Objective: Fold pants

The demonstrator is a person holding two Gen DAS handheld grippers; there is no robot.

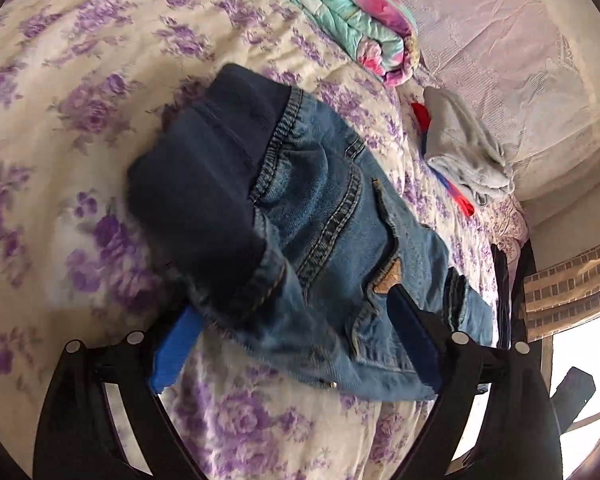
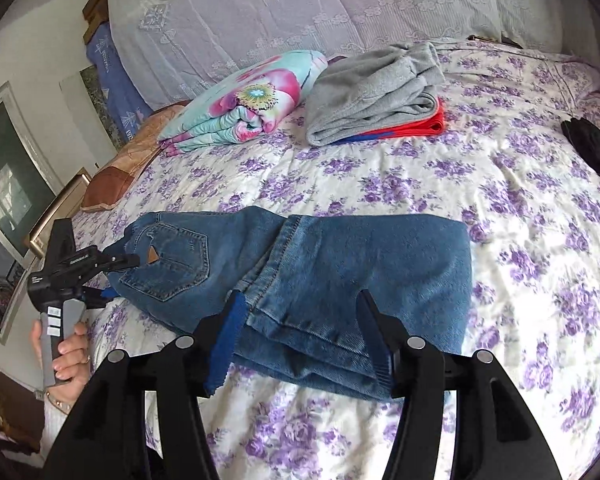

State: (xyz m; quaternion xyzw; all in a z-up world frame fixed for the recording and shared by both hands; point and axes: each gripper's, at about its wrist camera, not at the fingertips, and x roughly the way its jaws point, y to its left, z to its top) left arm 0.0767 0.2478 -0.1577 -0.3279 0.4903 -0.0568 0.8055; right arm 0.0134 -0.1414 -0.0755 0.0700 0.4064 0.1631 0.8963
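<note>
Blue jeans (image 2: 340, 276) lie folded on the floral bedspread (image 2: 380, 176); the legs are doubled over the seat. In the left wrist view the jeans (image 1: 340, 216) show the back pocket and waistband end. My left gripper (image 1: 292, 312) is open, its blue-padded fingers (image 1: 176, 348) straddling the waistband end; it also shows in the right wrist view (image 2: 118, 276) at the jeans' left end. My right gripper (image 2: 300, 312) is open, its fingers (image 2: 228, 328) straddling the folded edge nearest me.
A grey garment on red and blue folded clothes (image 2: 376, 96) and a rolled floral blanket (image 2: 252, 100) lie toward the headboard. A dark garment (image 2: 592, 148) lies at the bed's right edge. The bed's left edge, with pillows (image 2: 116, 172), is near the left gripper.
</note>
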